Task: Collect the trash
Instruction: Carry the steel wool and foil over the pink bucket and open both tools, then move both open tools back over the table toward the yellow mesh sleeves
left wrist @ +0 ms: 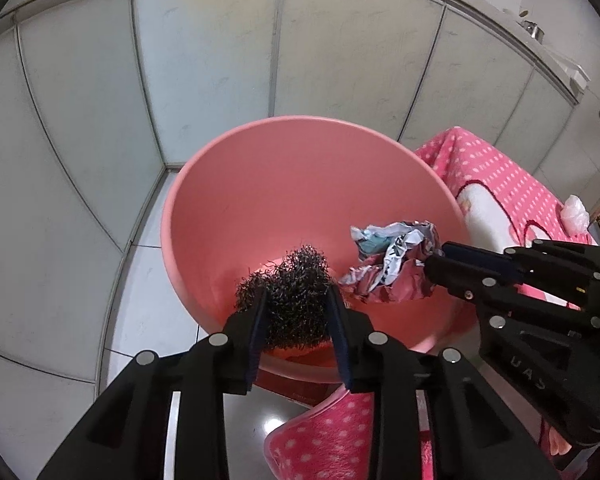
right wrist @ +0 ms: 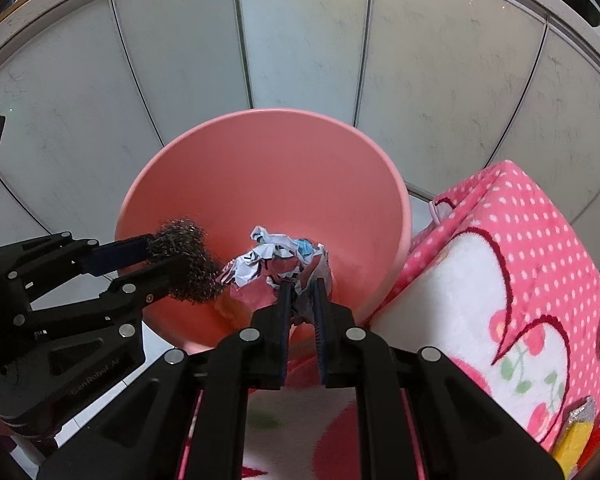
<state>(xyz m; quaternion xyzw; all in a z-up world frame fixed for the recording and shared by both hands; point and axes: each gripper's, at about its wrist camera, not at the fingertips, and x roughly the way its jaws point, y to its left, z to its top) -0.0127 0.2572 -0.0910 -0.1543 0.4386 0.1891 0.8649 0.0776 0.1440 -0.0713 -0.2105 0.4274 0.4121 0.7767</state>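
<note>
Dark, coiled steel-wool scouring pad (left wrist: pixel 290 296) is clamped betw. the left gripper (left wrist: pixel 296 300) fingers, held over the mouth of the round pink plastic bin (left wrist: pixel 236 168), near its front-left rim. Pad is a squashed lump, slightly longer across than deep; long axis runs roughly left-right, crosswise to the fingers. In the right wrist view the pad (right wrist: pixel 188 260) sticks out past the left gripper (right wrist: pixel 156 258) toward the bin's middle.

Crumpled white, blue & pink wrapper wad (right wrist: pixel 278 270) is pinched betw. the right gripper (right wrist: pixel 300 296) fingers, which are nearly together on it. Also over the bin opening, right of the pad, the two just beside each other; cannot tell if touching. Wad has no clear long axis. From the left wrist view it (left wrist: pixel 392 264) bulges left from the right gripper (left wrist: pixel 434 264) tips.

Bin (right wrist: pixel 204 168) stands on a pale tiled floor (left wrist: pixel 148 312), backed by grey-white wall panels (left wrist: pixel 204 64). Right of it, a bench covered w/ pink white-dotted fleece cloth (right wrist: pixel 540 248); a yellow & silver packet (right wrist: pixel 578 432) lies at its near corner.
</note>
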